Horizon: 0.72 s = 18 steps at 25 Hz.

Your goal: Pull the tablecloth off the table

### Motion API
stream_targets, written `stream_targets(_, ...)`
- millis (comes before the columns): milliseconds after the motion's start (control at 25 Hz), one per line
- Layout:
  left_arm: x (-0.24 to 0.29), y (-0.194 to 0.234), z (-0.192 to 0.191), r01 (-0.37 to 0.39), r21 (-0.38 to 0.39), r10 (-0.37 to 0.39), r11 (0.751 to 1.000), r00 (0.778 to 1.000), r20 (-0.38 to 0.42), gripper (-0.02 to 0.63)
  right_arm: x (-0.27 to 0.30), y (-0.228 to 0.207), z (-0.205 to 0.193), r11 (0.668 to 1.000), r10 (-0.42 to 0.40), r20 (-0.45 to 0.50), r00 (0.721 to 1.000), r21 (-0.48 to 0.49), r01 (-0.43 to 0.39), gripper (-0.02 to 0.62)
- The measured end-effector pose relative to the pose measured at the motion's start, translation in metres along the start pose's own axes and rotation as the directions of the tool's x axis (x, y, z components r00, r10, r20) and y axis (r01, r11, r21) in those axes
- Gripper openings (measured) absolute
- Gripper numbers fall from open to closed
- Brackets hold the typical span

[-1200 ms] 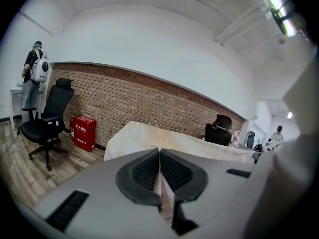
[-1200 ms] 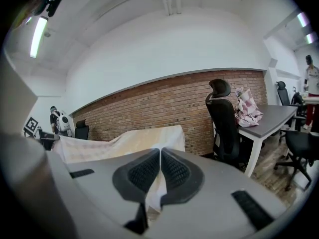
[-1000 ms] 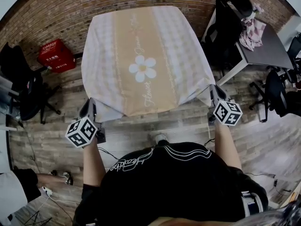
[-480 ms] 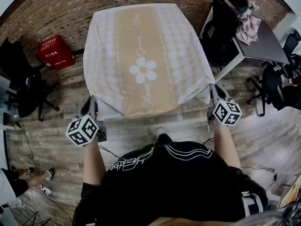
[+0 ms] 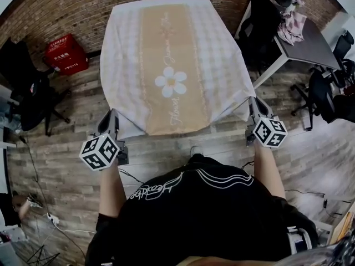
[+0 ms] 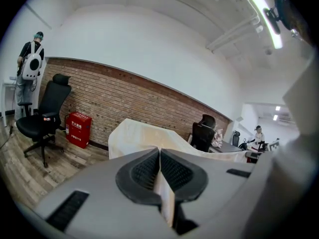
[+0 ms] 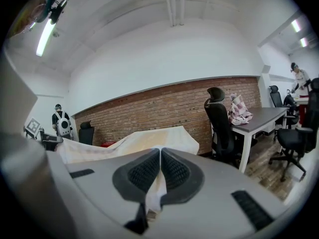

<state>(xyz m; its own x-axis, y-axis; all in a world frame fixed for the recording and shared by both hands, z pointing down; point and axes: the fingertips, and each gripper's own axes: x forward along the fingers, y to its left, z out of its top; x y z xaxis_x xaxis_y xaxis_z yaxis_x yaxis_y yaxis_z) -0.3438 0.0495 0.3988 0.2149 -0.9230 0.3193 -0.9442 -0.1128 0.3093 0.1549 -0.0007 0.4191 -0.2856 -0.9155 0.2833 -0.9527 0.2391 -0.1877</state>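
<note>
A pale checked tablecloth (image 5: 172, 65) with a beige centre band and a white daisy covers the table in the head view. My left gripper (image 5: 113, 115) is shut on the cloth's near left corner, and my right gripper (image 5: 252, 105) is shut on the near right corner. Both corners are drawn outward and the near hem is taut between them. In the left gripper view cloth (image 6: 164, 195) is pinched between the ribbed pads, and the draped tablecloth (image 6: 144, 136) lies beyond. The right gripper view shows cloth (image 7: 158, 185) nipped between its pads, with the covered table (image 7: 144, 141) behind.
A red crate (image 5: 65, 53) stands on the wood floor at the left by a black office chair (image 5: 28, 101). At the right is a grey desk (image 5: 302, 40) with clothing and black chairs (image 5: 327, 96). A brick wall (image 5: 72, 7) runs behind the table. A person with a backpack (image 6: 29, 66) stands far left.
The table and cloth have slid slightly further away in the head view, with both grippers still holding the corners. The feet at the lower left have moved off.
</note>
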Motion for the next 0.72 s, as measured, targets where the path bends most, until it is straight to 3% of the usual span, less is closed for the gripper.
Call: stream_targets(720, -0.050, -0.051, -0.018, -0.030, 0.011, 0.030, 0.999, 1.000, -0.004, 0.008, -0.035, -0.005, -0.006, 0.996, 0.091, -0.021, 0.996, 0.004, -0.091, -0.002)
